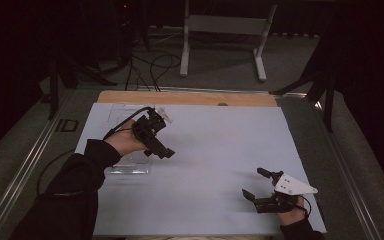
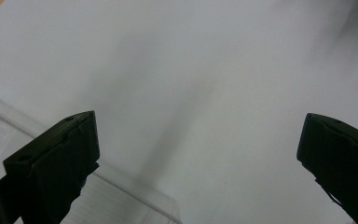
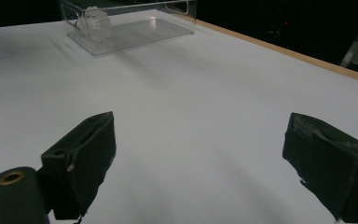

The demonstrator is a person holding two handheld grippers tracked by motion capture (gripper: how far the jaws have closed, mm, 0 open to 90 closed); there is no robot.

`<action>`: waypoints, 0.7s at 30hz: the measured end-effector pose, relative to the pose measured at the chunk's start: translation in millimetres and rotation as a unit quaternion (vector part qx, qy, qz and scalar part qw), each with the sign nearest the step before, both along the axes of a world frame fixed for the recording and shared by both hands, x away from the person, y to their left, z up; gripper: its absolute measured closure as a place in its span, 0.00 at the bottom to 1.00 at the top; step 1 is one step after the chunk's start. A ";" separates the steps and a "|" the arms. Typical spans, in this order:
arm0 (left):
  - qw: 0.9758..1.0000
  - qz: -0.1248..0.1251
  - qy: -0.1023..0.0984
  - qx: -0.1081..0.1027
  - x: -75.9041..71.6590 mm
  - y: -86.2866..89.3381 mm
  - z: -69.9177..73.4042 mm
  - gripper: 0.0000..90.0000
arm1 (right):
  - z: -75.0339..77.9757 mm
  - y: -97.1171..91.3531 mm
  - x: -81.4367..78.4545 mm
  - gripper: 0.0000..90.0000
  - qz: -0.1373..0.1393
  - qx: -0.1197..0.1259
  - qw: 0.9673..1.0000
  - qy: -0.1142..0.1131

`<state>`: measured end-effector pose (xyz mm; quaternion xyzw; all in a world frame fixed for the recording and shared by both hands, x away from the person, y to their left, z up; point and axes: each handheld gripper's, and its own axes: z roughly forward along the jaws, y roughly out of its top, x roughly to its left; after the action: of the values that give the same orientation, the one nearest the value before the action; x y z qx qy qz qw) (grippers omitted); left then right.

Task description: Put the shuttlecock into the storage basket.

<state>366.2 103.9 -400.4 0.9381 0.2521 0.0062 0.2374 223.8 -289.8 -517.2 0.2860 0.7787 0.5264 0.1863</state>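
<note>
A clear plastic box (image 1: 124,166) lies on the white sheet (image 1: 215,135) at the left of the table. My left gripper (image 1: 166,135) hovers over the box's right side, pointing right, open with nothing between the jaws. In the left gripper view the left gripper (image 2: 200,135) looks down on the sheet, with the box's rim (image 2: 135,186) at lower left. My right gripper (image 1: 253,182) rests low near the front right, open and empty. In the right gripper view the right gripper (image 3: 200,135) faces the box (image 3: 135,25), which holds a clear ridged piece (image 3: 95,22).
The table's wooden strip (image 1: 190,98) runs along the far side of the sheet. Metal rails (image 1: 30,160) flank the table. A white stand (image 1: 225,30) and cables (image 1: 150,65) are on the floor beyond. Bare sheet lies between the two grippers.
</note>
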 end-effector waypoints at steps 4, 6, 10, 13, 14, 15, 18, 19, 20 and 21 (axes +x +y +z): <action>1.000 -0.012 -0.005 -0.008 -3.7 -10.2 -1.5 0.00 | 0.2 -0.1 -0.1 0.11 0.002 -0.001 1.000 -0.001; 1.000 -0.012 -0.001 -0.016 -4.8 -14.8 -2.7 0.00 | 0.4 -0.2 -0.2 0.11 0.002 -0.001 1.000 -0.001; 0.999 -0.016 0.000 -0.027 -7.5 -23.8 -5.3 0.00 | 0.8 -0.2 -0.5 0.11 0.001 -0.001 1.000 -0.002; 0.999 -0.027 -0.002 -0.027 -11.0 -31.4 -8.8 0.00 | 0.8 -0.3 -0.4 0.11 0.002 -0.002 1.000 -0.002; 0.999 -0.029 -0.002 -0.030 -12.6 -34.0 -10.3 0.00 | 0.8 -0.2 -0.4 0.11 0.002 -0.002 1.000 -0.002; 0.999 -0.033 0.000 -0.034 -14.0 -36.8 -11.7 0.00 | 0.7 -0.1 -0.3 0.11 0.002 -0.001 1.000 -0.002; 0.998 -0.043 0.005 -0.039 -18.4 -44.2 -16.7 0.00 | 0.6 0.0 -0.3 0.11 0.002 -0.001 1.000 -0.002; 0.998 -0.046 0.006 -0.039 -19.8 -46.4 -18.7 0.00 | 0.6 -0.1 -0.3 0.11 0.002 -0.001 1.000 -0.002; 0.998 -0.050 0.005 -0.040 -21.4 -48.4 -20.8 0.00 | 0.6 -0.1 -0.3 0.11 0.003 0.000 1.000 -0.002; 0.998 -0.054 0.009 -0.038 -22.8 -50.3 -22.9 0.00 | 0.7 -0.1 -0.3 0.11 0.002 -0.001 1.000 -0.002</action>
<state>343.4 53.6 -423.3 0.9407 0.2029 -0.0248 0.2709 223.5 -290.0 -516.5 0.2829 0.7793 0.5269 0.1871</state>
